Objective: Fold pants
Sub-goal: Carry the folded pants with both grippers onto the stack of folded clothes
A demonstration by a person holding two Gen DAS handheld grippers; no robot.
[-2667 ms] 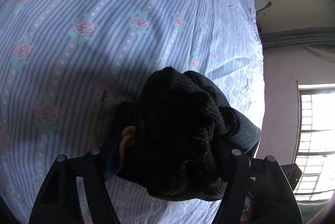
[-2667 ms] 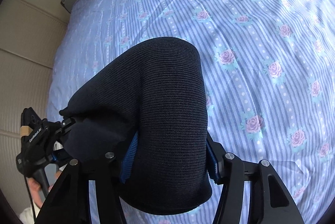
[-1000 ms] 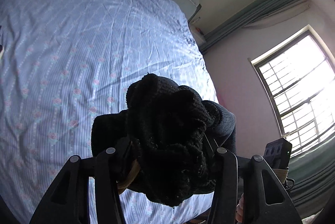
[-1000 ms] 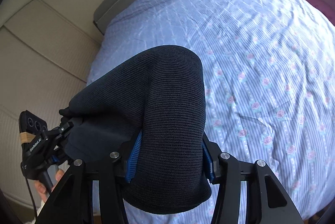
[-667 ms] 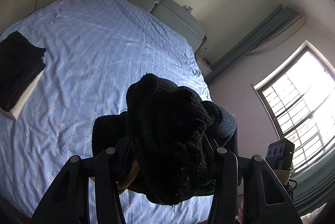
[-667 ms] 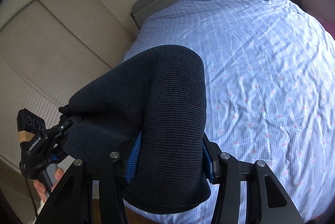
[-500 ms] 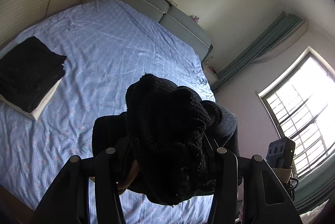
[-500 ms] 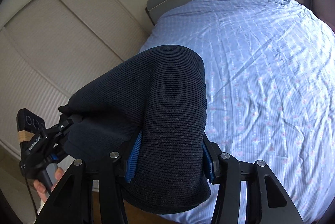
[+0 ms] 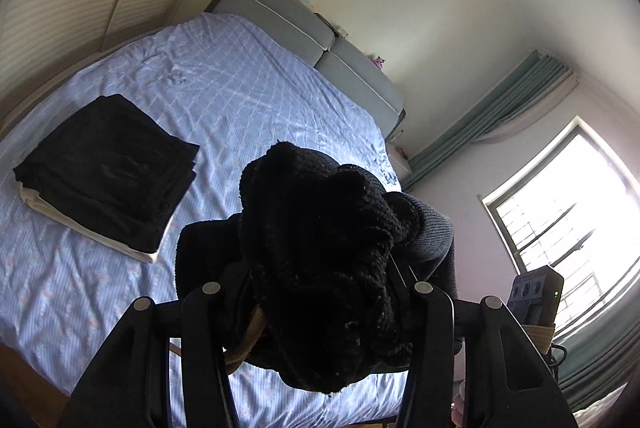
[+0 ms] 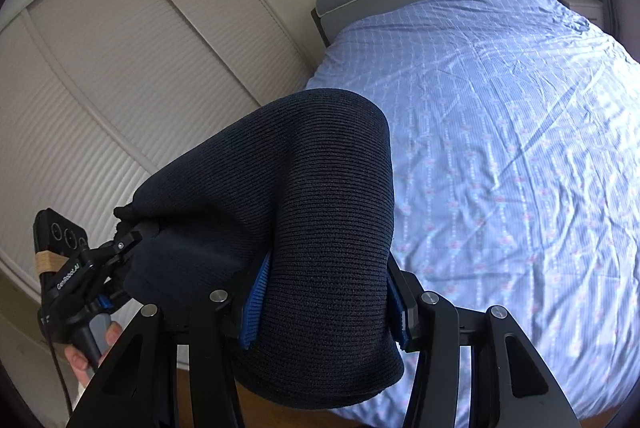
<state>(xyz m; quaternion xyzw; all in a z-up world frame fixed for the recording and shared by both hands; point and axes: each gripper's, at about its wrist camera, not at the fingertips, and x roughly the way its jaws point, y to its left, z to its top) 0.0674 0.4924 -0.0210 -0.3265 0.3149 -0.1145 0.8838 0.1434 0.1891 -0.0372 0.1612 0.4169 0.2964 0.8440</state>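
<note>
Both claws are loaded! The left gripper (image 9: 320, 292) is clamped on a bunched dark wad of the pants (image 9: 320, 260), and the right gripper (image 10: 324, 292) pinches a ribbed fold of the same garment, all held up above the bed (image 10: 500, 147). At nine o'clock in the left view sits a folded stack (image 9: 108, 167). This pair looks barely begun: it needs spreading flat, then folding.

Left tool (image 9: 316, 292), right tool (image 10: 324, 296) both clamped, raised.
</note>
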